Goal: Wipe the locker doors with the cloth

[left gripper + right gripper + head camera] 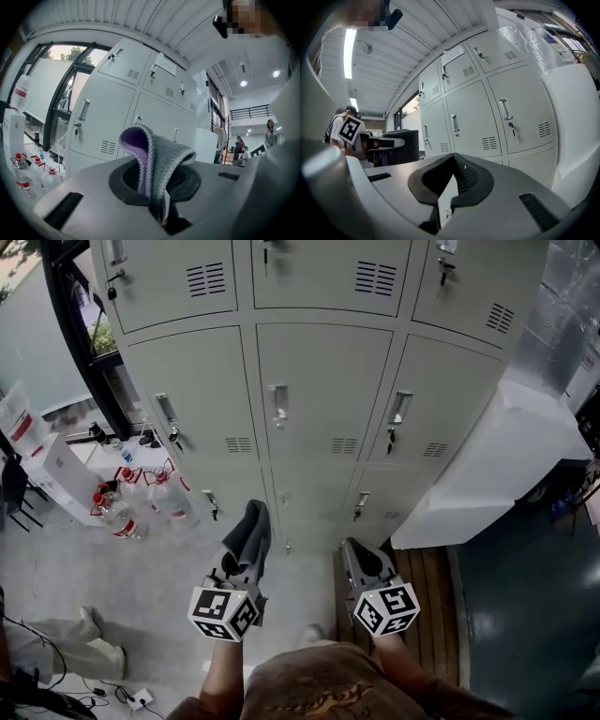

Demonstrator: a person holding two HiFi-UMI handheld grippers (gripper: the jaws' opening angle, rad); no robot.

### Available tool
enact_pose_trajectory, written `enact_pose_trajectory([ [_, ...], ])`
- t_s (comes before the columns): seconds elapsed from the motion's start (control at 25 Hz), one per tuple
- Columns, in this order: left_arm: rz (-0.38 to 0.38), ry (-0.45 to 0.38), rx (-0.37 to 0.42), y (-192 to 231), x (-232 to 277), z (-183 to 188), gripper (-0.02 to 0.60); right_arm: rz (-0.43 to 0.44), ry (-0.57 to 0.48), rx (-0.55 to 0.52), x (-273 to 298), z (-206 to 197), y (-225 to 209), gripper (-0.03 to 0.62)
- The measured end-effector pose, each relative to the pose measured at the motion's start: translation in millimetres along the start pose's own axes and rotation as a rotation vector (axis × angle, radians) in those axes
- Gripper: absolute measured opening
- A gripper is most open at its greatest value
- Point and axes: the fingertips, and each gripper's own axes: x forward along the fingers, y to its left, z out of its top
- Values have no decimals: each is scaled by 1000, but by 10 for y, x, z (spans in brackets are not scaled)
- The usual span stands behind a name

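A grey cloth (248, 535) with a purple inner side (154, 159) stands up from my left gripper (240, 559), whose jaws are shut on it. My right gripper (364, 563) is held beside it, shut with nothing between its jaws (452, 180). Both grippers hang in the air in front of the pale grey locker doors (323, 395), short of touching them. In the left gripper view the locker doors (105, 119) rise behind the cloth; in the right gripper view the locker doors (473, 119) fill the middle.
Several plastic bottles (141, 498) stand on the floor at the lockers' left end. A white cabinet (497, 460) stands against the lockers on the right, with a wooden pallet (431, 615) below it. A window frame (84, 343) is at the left. A person (270, 132) stands far off.
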Motion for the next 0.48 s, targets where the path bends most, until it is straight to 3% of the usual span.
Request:
enact_pose_trajectory([
  [0.48, -9, 5, 23, 50, 274, 106, 38, 27, -5, 12, 279, 92, -88, -3],
])
